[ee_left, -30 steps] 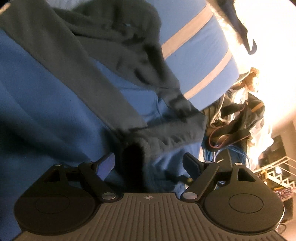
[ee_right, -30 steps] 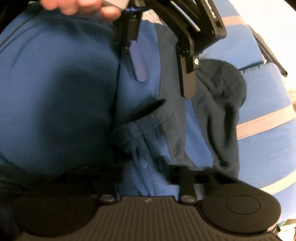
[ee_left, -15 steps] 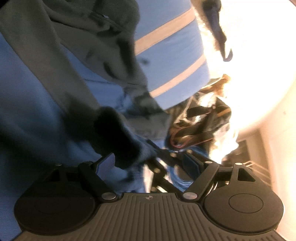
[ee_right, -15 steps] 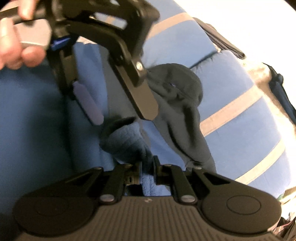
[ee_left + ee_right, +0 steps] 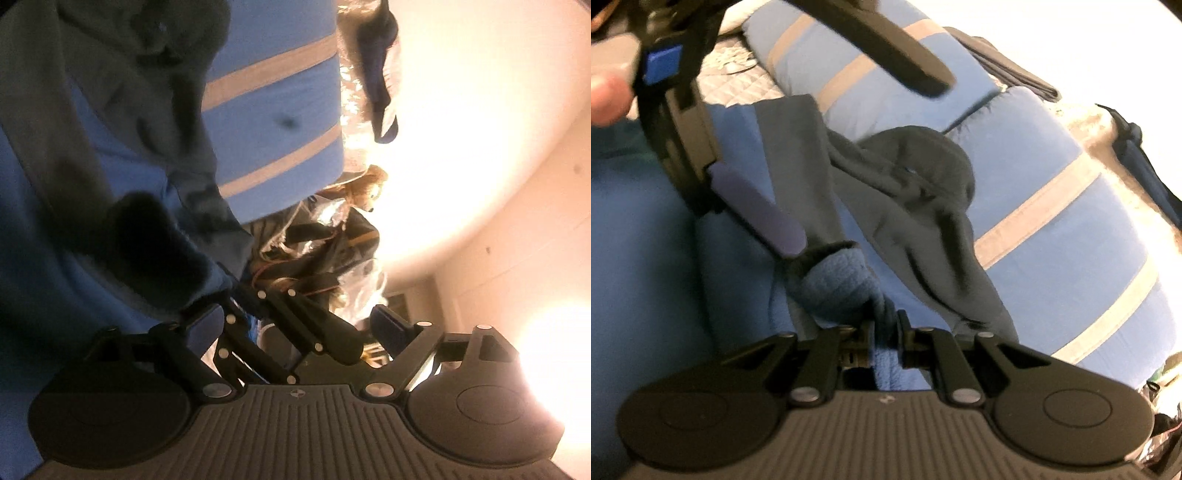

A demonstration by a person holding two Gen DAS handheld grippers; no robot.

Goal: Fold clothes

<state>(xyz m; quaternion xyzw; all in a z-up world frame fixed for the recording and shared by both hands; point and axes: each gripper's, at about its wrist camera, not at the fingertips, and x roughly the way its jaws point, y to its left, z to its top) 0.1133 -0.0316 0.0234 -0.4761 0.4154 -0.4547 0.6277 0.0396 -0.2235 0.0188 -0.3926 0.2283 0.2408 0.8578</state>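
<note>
A blue fleece garment with dark grey panels and a grey hood (image 5: 923, 173) lies over a blue surface. My right gripper (image 5: 886, 334) is shut on the garment's blue cuff (image 5: 838, 284), which bunches up in front of its fingers. My left gripper (image 5: 295, 325) is open and empty; in the right wrist view it (image 5: 820, 147) hangs above the cuff, one purple-padded finger (image 5: 761, 214) touching the cuff's edge. In the left wrist view the lifted cuff (image 5: 155, 251) is dark at left, and the right gripper's arms (image 5: 295, 325) cross between my open fingers.
A blue cushion with tan stripes (image 5: 1052, 206) lies behind the garment, also in the left wrist view (image 5: 273, 122). A heap of bags and cords (image 5: 325, 251) sits past the cushion's edge. Bright glare fills the right side. A dark bag (image 5: 1145, 155) lies at far right.
My right gripper closed on the cuff and has lifted it. My left gripper stayed open and swung away right, so more of the room and the right gripper show between its fingers.
</note>
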